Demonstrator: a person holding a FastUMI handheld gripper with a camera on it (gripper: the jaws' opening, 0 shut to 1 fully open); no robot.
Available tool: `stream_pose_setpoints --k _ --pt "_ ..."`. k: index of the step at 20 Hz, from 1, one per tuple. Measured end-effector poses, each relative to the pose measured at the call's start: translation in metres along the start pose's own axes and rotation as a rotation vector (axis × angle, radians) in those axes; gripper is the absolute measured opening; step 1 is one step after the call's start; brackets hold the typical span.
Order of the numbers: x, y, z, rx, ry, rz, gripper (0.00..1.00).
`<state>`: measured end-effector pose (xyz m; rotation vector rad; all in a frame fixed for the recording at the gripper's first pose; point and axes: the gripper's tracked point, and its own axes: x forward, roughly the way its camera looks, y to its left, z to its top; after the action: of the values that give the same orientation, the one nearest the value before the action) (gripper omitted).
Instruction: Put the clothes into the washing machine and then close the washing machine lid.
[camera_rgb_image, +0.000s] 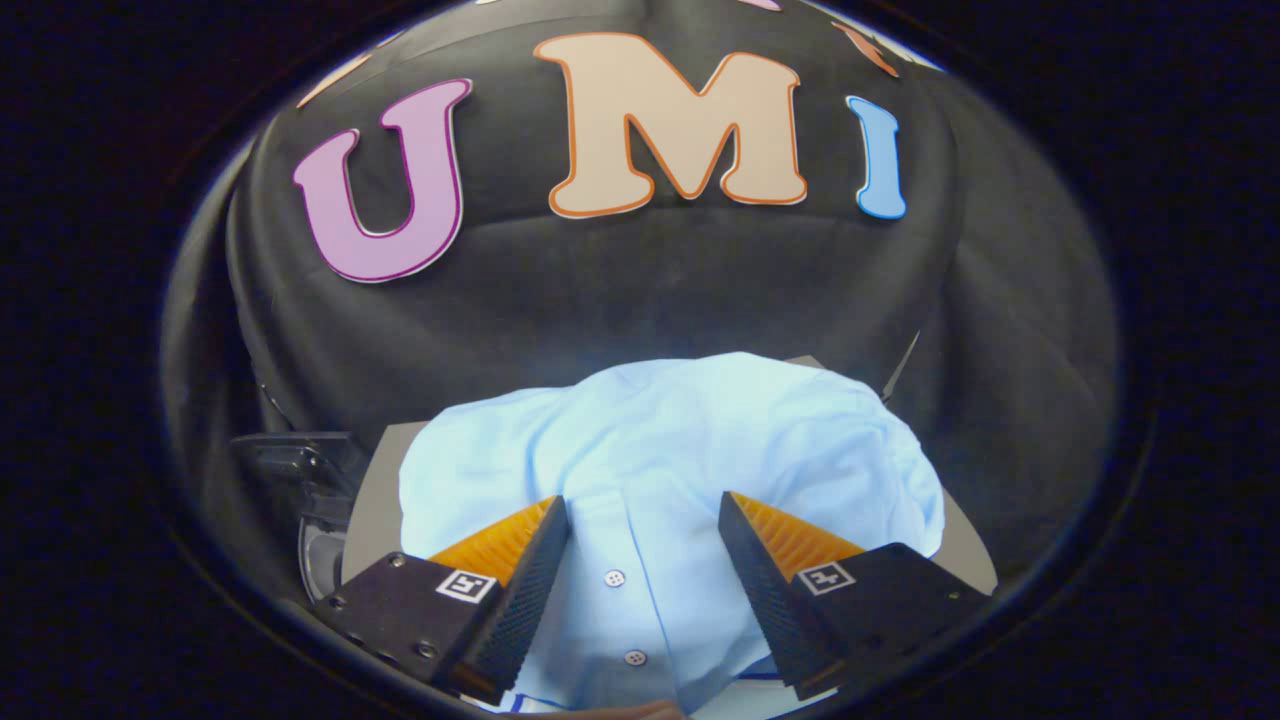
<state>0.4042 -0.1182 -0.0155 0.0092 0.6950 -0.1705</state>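
Note:
A light blue buttoned shirt (680, 450) lies crumpled on a grey tabletop (375, 510), bulging up just ahead of my fingers. Its button strip with two white buttons runs between the fingers. My gripper (645, 510) stands open right over the shirt, one finger on each side of the button strip, with the fabric between them but not pinched. To the left of the table, lower down, sits a dark machine with a round opening (320, 560); it looks like the washing machine, mostly hidden by the table's edge and my left finger.
The booth's black cloth wall (640, 290) hangs close behind the table. The table's grey right edge (965, 550) shows beside the shirt.

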Motion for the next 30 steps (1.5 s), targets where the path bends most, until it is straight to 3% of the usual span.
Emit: stream_pose_setpoints --k 3,5,7,8,13,22,30 --pt "0.000 -0.009 -0.001 0.016 0.000 -0.051 0.92" --pt "0.000 -0.023 0.000 0.057 0.000 -0.123 0.54" --pt "-0.004 -0.022 -0.002 0.066 0.002 -0.135 0.17" --pt "-0.006 -0.021 -0.003 0.073 -0.001 -0.139 0.13" --pt "-0.030 0.002 -0.004 0.090 -0.072 -0.073 0.03" --pt "-0.126 0.032 0.038 0.038 -0.254 -0.088 0.01" --pt "-0.220 0.124 0.102 -0.001 -0.488 0.022 0.00"
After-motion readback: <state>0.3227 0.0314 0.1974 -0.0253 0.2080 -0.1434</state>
